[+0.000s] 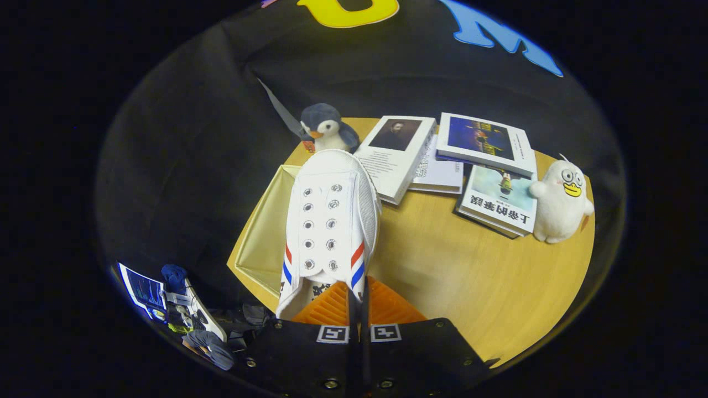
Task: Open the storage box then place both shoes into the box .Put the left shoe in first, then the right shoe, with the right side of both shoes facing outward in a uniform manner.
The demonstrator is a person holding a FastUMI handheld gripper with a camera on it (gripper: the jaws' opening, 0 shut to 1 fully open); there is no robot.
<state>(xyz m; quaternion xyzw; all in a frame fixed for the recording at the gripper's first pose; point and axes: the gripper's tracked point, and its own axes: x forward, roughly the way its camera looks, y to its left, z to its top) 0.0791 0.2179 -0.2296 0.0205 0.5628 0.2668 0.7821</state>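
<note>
One perforated white canvas shoe (331, 221) pinched at its heel in the closed tool (358, 309).

One white shoe (331, 221) with red and blue side stripes sits gripped at its collar between the nearly closed fingers of a single gripper (358, 309); one open, pale yellow storage box (264, 232) lies beside it on one round wooden table (470, 276). Two plush toys share the tabletop, a penguin (326, 128) and a white duck (560, 202); four books (442, 160) lie fanned and overlapping between them; ten metal eyelets (319, 225) show on the shoe, in two rows of five.
</note>
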